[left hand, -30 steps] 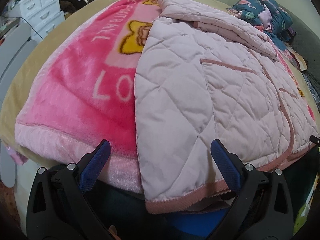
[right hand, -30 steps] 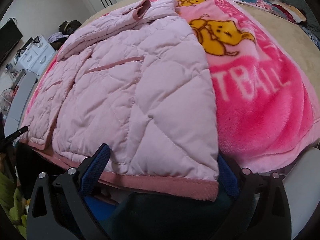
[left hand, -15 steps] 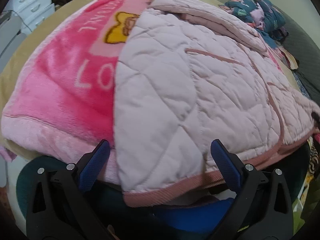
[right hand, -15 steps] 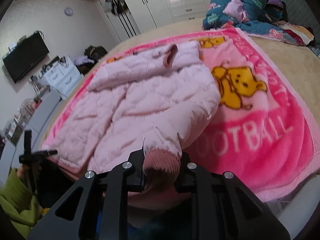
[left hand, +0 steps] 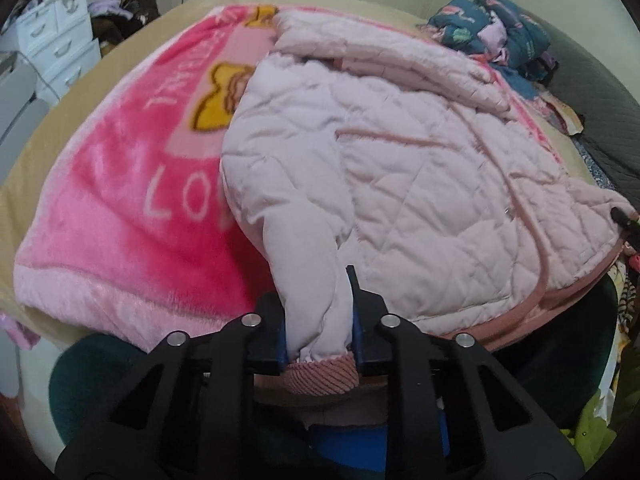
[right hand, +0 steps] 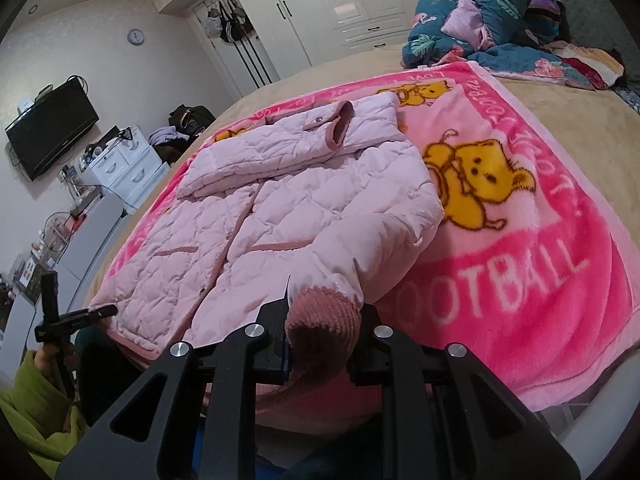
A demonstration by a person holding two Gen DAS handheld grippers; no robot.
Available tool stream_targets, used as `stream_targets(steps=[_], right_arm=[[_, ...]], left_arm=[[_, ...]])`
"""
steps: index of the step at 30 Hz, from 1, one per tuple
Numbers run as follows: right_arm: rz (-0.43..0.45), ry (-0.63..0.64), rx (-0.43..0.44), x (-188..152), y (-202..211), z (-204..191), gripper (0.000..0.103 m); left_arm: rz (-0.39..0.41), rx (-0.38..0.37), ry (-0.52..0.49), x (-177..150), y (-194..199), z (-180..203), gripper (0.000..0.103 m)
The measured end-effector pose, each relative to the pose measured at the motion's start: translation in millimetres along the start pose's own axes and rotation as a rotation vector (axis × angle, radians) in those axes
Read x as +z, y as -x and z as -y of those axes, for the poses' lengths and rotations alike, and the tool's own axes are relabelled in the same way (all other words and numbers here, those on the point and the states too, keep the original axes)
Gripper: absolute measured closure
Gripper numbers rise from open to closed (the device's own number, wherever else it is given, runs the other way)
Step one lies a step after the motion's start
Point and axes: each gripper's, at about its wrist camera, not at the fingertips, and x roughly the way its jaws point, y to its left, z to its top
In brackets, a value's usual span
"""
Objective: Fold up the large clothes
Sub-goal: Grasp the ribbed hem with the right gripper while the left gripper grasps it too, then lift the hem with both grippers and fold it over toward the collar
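A pale pink quilted jacket (left hand: pixel 420 168) lies spread on a bright pink blanket (left hand: pixel 120 200) on the bed, its sleeves folded across the top. My left gripper (left hand: pixel 320 348) is shut on the jacket's near left hem corner, bunching the fabric and ribbed trim between its jaws. My right gripper (right hand: pixel 324 344) is shut on the near right hem corner of the jacket (right hand: pixel 288 208), with the dusty-pink ribbed trim pinched and lifted a little off the blanket (right hand: pixel 520 240). The left gripper (right hand: pixel 74 314) also shows at the left edge of the right wrist view.
A heap of dark patterned bedding (right hand: pixel 500 20) lies at the bed's far corner. White drawers (right hand: pixel 128 168), a wall TV (right hand: pixel 52 128) and wardrobes (right hand: pixel 320 8) stand beyond the bed. The tan bed cover (right hand: pixel 580 100) surrounds the blanket.
The left gripper has closed on the jacket's hem corner; it was open half a second ago. The right gripper, shut since half a second ago, has lifted its corner a little higher.
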Motion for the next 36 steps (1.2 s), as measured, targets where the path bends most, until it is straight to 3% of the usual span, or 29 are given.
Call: stream_targets(steps=[11, 22, 36], right_arm=[[0.041, -0.031, 0.008, 3.6, 4.2, 2.4, 0.085], [0.09, -0.017, 0.015, 29.0, 6.0, -3.0, 0.085], [0.136, -0.017, 0.02, 57.4, 3.5, -4.6, 0.086]], left_arm=[[0.117, -0.016, -0.032, 25.1, 25.7, 10.2, 0.091], [0.205, -0.035, -0.02, 51.6, 38.6, 11.4, 0.092], [0.266, -0.049, -0.019, 86.6, 44.0, 14.1, 0.092]])
